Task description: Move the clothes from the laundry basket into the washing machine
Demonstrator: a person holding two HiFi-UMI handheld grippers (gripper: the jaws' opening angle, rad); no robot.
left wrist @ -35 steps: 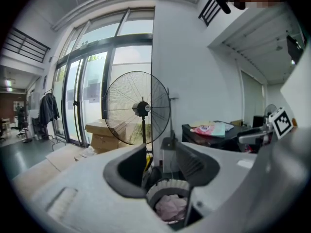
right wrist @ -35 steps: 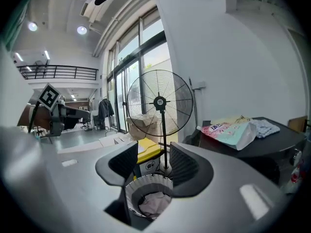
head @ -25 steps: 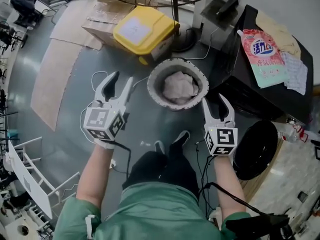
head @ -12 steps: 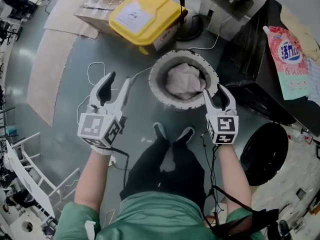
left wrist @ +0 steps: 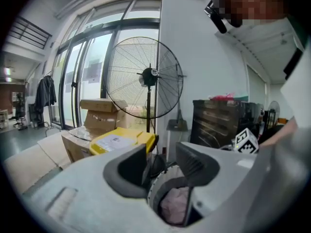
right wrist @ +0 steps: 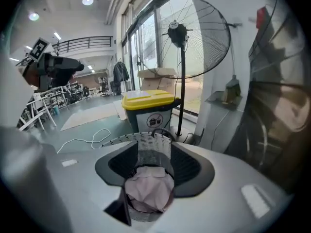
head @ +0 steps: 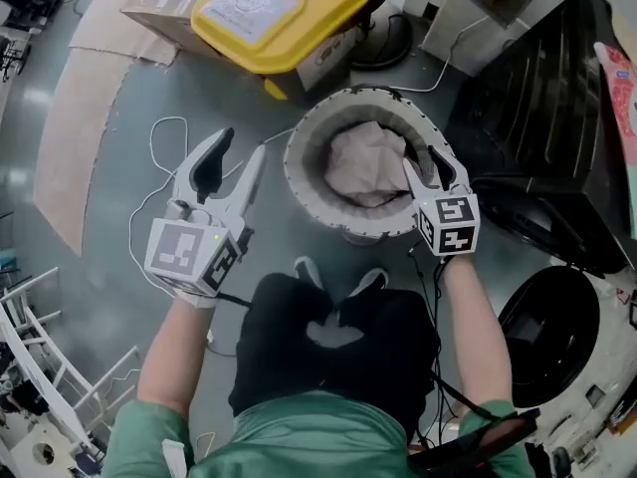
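A round white laundry basket (head: 309, 182) stands on the grey floor with pale pink clothes (head: 366, 162) bunched inside. My right gripper (head: 425, 163) hovers over the basket's right rim, its jaws apart and nothing pinched; in the right gripper view the clothes (right wrist: 148, 188) lie below the gap. My left gripper (head: 240, 149) hangs open just left of the basket, and through its jaws I see the clothes (left wrist: 175, 205) too. The washing machine's dark round opening (head: 549, 332) is at lower right.
A yellow-lidded bin (head: 274, 13) sits behind the basket, beside the fan's base (head: 383, 38). A black cabinet (head: 537, 118) rises on the right. A white cable (head: 159, 152) loops on the floor at left. The person's shoes (head: 333, 272) are close to the basket's near side.
Both grippers have come down toward the basket as the person bends lower. The right gripper went from short of the basket to over its right rim. Both jaws stay apart.
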